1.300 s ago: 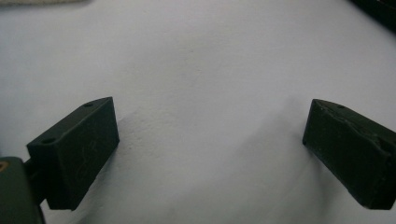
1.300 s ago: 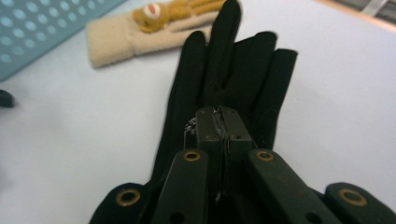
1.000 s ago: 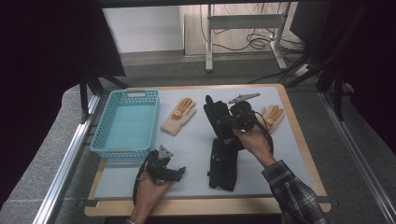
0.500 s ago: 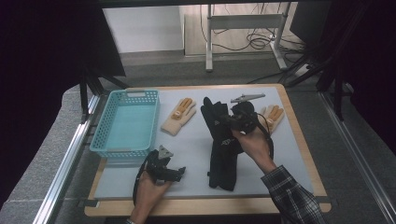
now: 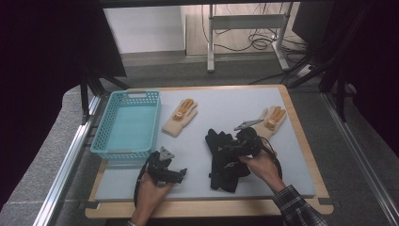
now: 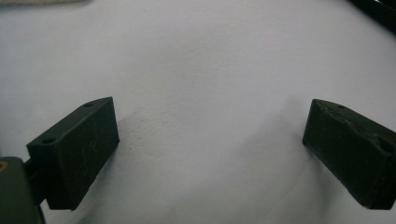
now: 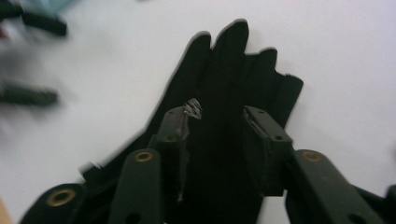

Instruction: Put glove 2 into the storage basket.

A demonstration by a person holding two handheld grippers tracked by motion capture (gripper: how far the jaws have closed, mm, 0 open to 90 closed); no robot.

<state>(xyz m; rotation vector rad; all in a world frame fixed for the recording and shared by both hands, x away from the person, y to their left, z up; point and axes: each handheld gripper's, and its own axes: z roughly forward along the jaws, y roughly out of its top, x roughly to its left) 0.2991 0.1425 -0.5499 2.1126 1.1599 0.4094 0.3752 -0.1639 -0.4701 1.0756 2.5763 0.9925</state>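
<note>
A pale grey worktop (image 5: 301, 169) carries a turquoise basket (image 5: 125, 125), which serves as the landmark here. Well to the right of the basket, near the middle of the worktop, lie black gloves (image 5: 225, 157), flat, with their fingers pointing away from the person. The right tool (image 5: 225, 147), held in the person's right hand (image 5: 261, 165), sits over the gloves; in the right gripper view its jaws have just been opening and now stand partly apart above the black gloves (image 7: 233, 74), with glove fabric showing in the gap and neither pad visibly pressing it. Below the basket's near right corner, the left tool (image 5: 181, 173) rests in the person's left hand (image 5: 150, 190), its jaws wide apart with bare worktop between them. Just right of the basket's far end lies a cream glove with orange fingers (image 5: 180, 116). A second cream glove (image 5: 272, 119) lies far right of the basket, just beyond the right tool.
</note>
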